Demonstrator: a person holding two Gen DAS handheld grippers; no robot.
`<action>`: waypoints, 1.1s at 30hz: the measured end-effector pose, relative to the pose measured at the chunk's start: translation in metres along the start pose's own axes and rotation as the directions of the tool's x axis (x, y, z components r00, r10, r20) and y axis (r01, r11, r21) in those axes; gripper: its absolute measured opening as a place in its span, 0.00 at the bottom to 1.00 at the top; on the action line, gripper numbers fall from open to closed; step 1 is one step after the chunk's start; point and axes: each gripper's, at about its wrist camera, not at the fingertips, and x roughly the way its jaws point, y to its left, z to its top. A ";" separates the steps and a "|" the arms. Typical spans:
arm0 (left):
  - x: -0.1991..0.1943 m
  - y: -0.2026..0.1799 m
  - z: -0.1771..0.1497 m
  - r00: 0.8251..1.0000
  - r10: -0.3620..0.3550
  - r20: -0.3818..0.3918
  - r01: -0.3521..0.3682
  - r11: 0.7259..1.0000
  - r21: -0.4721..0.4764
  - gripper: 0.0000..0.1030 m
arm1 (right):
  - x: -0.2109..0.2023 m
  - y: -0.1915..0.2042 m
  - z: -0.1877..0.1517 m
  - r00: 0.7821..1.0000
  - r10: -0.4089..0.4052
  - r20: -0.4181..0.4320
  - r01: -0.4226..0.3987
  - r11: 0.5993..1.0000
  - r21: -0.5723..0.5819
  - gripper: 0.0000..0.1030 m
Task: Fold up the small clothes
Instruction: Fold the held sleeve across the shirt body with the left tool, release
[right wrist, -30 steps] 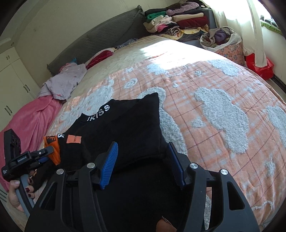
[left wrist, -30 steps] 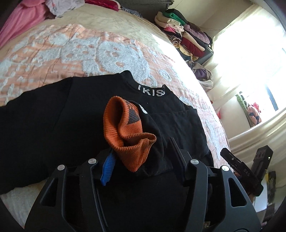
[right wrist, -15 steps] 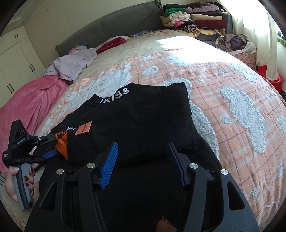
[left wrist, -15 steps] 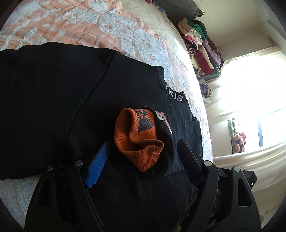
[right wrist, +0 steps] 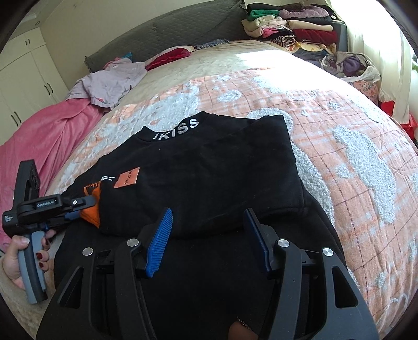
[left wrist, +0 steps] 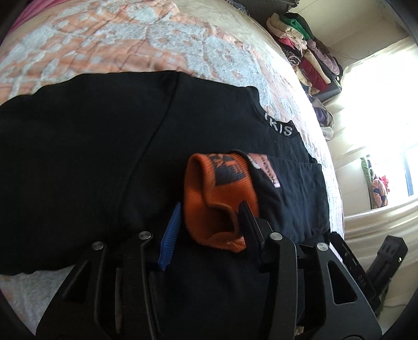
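Sweatshirt [right wrist: 209,167], black with "IKISS" in white on its collar, lies spread on the bed [right wrist: 352,146] and fills the centre of the right wrist frame; its right side is folded in over the body, and an orange patch [right wrist: 128,177] sits on the folded sleeve at centre left. In the left wrist view the same sweatshirt [left wrist: 91,157] covers the left and middle of the frame. The left claw [left wrist: 209,222] is clamped on the orange ribbed cuff [left wrist: 216,193] of that sleeve, blue pad on one side and dark pad on the other, low in the centre of the frame. In the right wrist view this left claw [right wrist: 78,209] appears at lower left, held by a hand [right wrist: 21,256] with dark red nails. The right claw [right wrist: 209,235] stands spread apart just above the black fabric at the bottom centre, with nothing between its pads. A stack of folded clothes [right wrist: 287,23] sits at the upper right of the frame, a pink blanket [right wrist: 39,136] lies at the left, and a lilac garment [right wrist: 109,78] rests above it at upper left.
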 end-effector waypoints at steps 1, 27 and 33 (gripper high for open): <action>-0.003 0.004 -0.002 1.000 -0.009 -0.005 0.009 1.000 0.002 0.35 | 0.001 0.000 0.001 1.000 -0.001 -0.001 0.001 1.000 0.001 0.54; -0.039 -0.015 0.003 0.986 0.092 0.135 -0.107 0.989 0.104 0.05 | -0.009 -0.035 0.020 0.992 -0.110 0.060 0.106 0.992 0.064 0.54; -0.034 -0.053 0.001 0.981 0.088 0.172 -0.129 0.960 0.247 0.27 | 0.007 -0.018 0.027 0.995 -0.093 0.041 0.093 0.996 0.004 0.54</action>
